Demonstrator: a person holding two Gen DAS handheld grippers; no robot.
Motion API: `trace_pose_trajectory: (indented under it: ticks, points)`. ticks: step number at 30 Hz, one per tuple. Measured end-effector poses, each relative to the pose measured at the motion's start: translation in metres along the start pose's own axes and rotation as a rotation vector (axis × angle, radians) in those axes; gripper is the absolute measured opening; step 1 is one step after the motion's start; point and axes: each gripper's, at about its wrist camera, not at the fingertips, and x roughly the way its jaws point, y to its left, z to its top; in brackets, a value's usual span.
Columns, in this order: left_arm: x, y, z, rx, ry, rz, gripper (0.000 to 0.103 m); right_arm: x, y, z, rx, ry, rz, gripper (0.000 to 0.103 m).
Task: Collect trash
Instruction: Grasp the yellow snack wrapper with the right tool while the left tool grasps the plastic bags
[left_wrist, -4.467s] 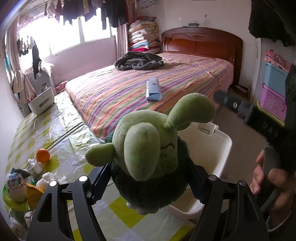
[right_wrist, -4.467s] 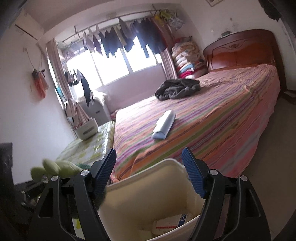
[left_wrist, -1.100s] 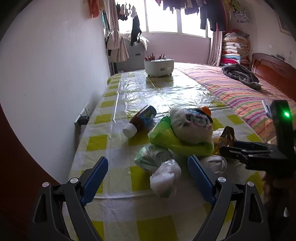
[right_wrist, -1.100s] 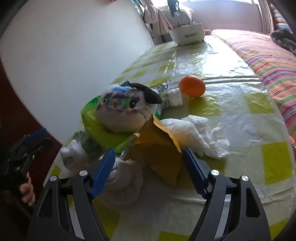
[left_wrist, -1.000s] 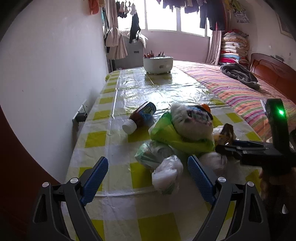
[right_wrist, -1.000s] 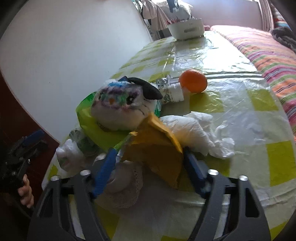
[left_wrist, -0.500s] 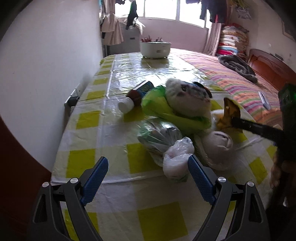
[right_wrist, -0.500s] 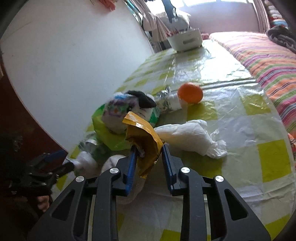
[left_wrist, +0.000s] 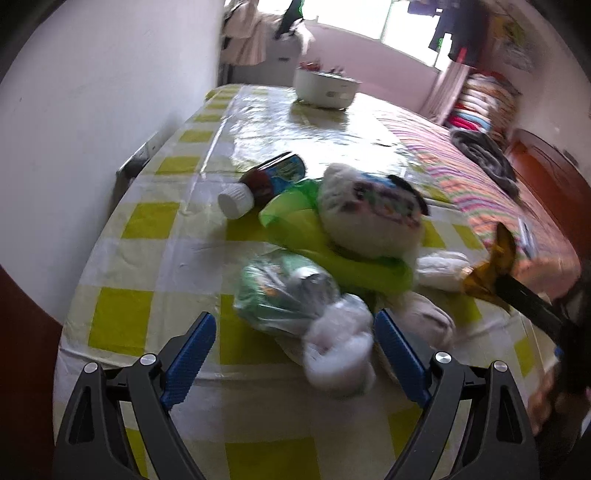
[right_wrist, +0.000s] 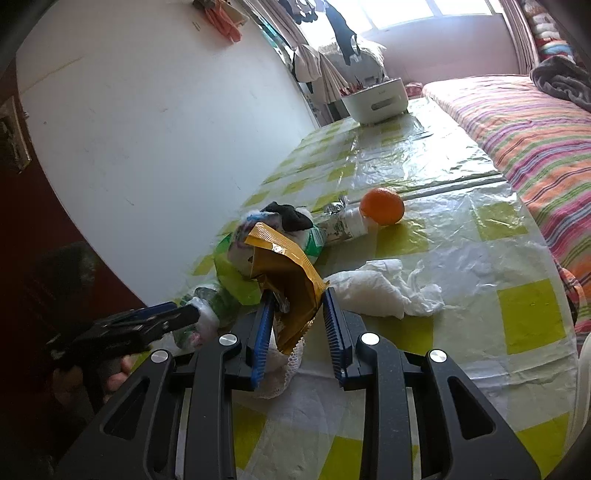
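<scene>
My right gripper (right_wrist: 297, 295) is shut on a golden-brown snack wrapper (right_wrist: 288, 273) and holds it up above the checked table (right_wrist: 461, 177). In the left wrist view that wrapper (left_wrist: 496, 258) sticks up from the right gripper (left_wrist: 508, 282) at the right edge. My left gripper (left_wrist: 295, 325) is open and low over the table. A crumpled white plastic bag (left_wrist: 340, 350) lies between its fingers, nearer the right one. Behind it sits a clear green bag (left_wrist: 284, 291). A crumpled white tissue (right_wrist: 384, 291) lies to the right of the wrapper.
A white plush toy (left_wrist: 373, 218) rests on a bright green bag (left_wrist: 332, 254), with a lying bottle (left_wrist: 266, 184) behind. An orange (right_wrist: 382, 206) and a white tub (right_wrist: 376, 99) are farther back. The wall runs along the left, a striped bed (right_wrist: 535, 129) along the right.
The right gripper closed on the golden wrapper and lifted it off the pile. The left gripper came down and forward, so the white bag now lies between its fingers.
</scene>
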Motion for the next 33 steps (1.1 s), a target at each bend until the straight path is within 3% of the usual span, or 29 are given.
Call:
trace_pose_trajectory:
  ticks: [9,15,18,25,33]
  points:
    - [0.023,-0.003,0.004,-0.039,0.064,0.0,0.085,-0.008,-0.009,-0.004,0.023,0.001,0.016,0.027]
    - [0.033,0.004,0.006,-0.087,0.053,0.024,0.085,-0.013,-0.016,-0.005,0.045,-0.004,0.017,0.027]
    - [0.034,0.009,0.006,-0.105,0.043,0.021,0.075,-0.015,-0.017,-0.004,0.049,-0.01,0.018,0.027]
    - [0.022,-0.001,0.007,-0.058,-0.021,0.064,0.053,-0.019,-0.018,-0.005,0.05,-0.023,0.014,0.027]
    - [-0.002,-0.02,0.008,0.023,-0.144,0.139,0.052,-0.029,-0.017,-0.006,0.038,-0.046,0.004,0.027]
